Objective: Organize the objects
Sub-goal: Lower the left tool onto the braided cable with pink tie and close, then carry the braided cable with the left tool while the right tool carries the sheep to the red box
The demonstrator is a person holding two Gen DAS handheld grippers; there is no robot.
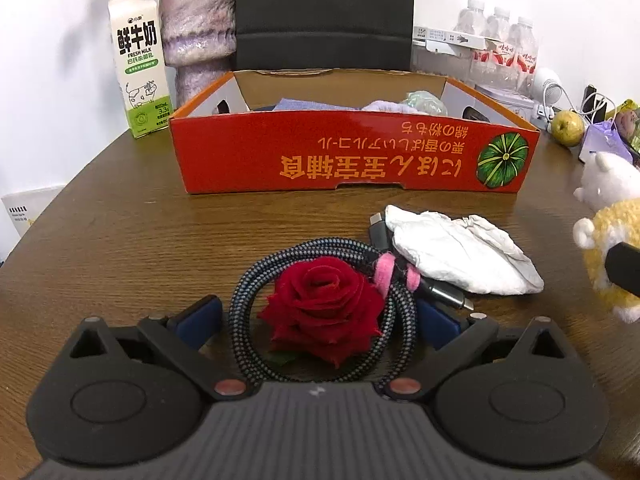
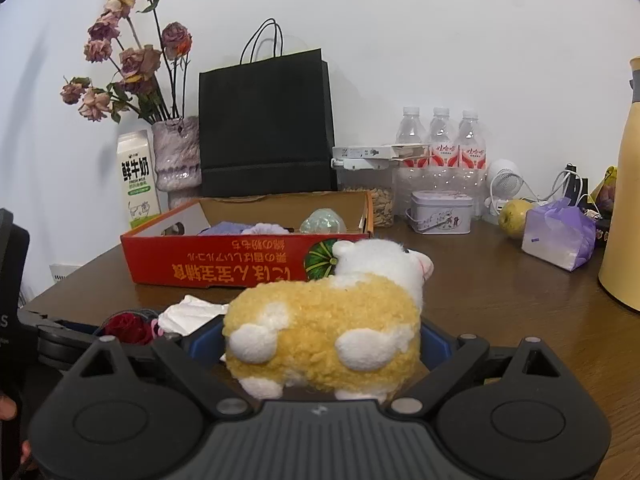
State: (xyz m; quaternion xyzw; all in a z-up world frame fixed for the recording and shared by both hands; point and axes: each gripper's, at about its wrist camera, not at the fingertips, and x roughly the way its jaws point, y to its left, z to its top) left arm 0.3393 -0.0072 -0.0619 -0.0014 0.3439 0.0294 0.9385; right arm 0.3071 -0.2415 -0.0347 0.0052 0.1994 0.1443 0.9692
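My left gripper (image 1: 318, 320) stands open low over the wooden table (image 1: 120, 248), its blue pads on either side of a coiled braided cable (image 1: 248, 300) with a red rose (image 1: 324, 304) lying on it. A crumpled white tissue (image 1: 460, 252) lies just right of the coil. My right gripper (image 2: 320, 340) is shut on a yellow and white plush sheep (image 2: 320, 320), which fills the gap between its pads. The sheep (image 1: 612, 240) shows at the right edge of the left wrist view. The open red cardboard box (image 1: 352, 156) sits ahead and holds soft lilac cloths and a pale green item.
A milk carton (image 1: 138, 64) and a vase (image 1: 196, 20) of dried flowers stand left of the box, a black paper bag (image 2: 266, 128) behind it. Water bottles (image 2: 440, 140), a tin (image 2: 440, 212), a pear (image 2: 514, 216), a purple tissue pack (image 2: 558, 236) and a yellow flask (image 2: 624, 200) crowd the right.
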